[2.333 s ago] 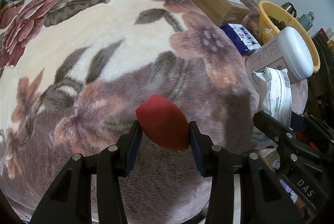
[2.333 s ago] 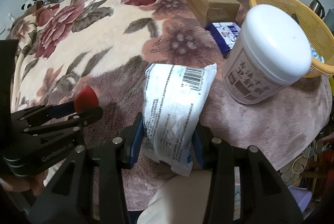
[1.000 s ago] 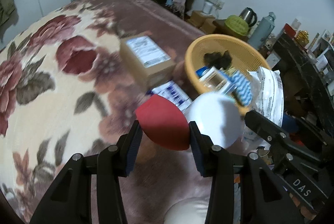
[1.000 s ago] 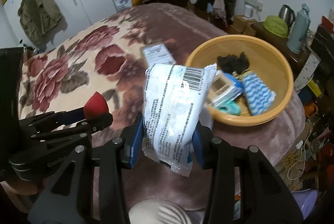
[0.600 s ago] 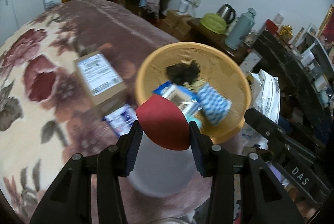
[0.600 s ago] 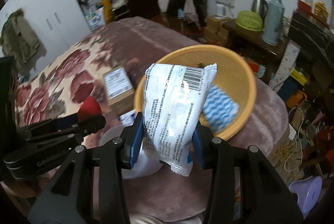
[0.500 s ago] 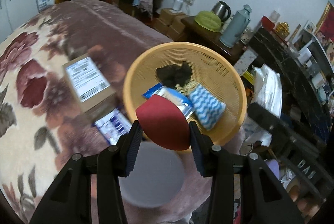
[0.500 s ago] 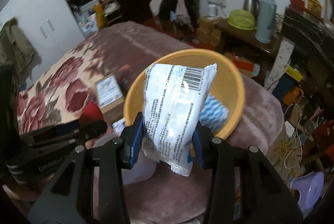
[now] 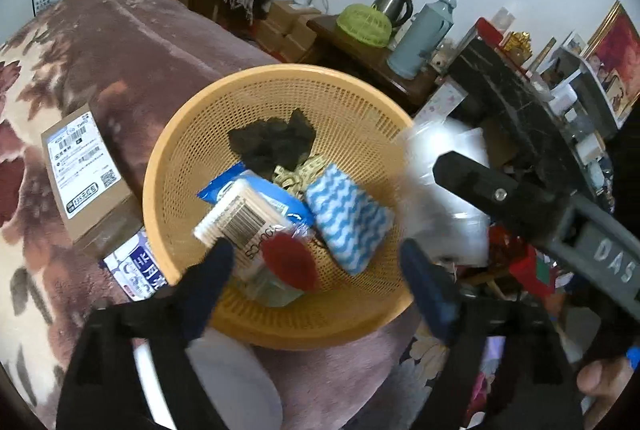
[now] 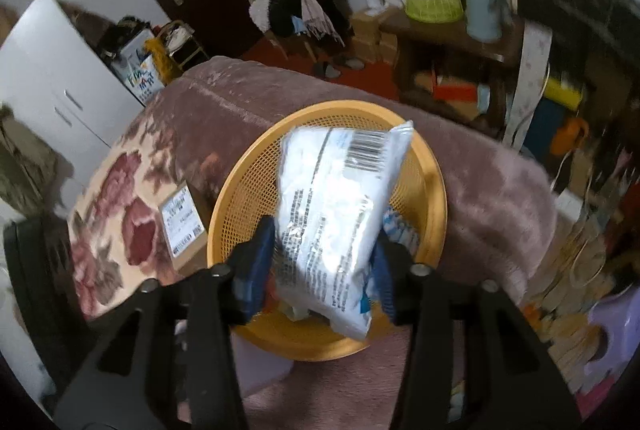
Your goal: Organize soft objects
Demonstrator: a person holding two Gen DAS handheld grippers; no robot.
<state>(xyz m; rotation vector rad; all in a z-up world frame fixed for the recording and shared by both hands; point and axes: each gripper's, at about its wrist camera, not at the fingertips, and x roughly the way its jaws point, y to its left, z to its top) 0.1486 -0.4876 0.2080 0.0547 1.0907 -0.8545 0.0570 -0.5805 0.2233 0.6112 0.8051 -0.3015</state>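
Over the round orange plastic mesh basket, the left gripper was seen with jaws opening wide, the red teardrop sponge loose between them. The right gripper was opening too; the white crinkled plastic packet was seen tilted between its pads above the basket.

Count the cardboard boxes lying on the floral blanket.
1: the cardboard box with a white label lies on the floral blanket, left of the orange basket. Others may be hidden outside the view.
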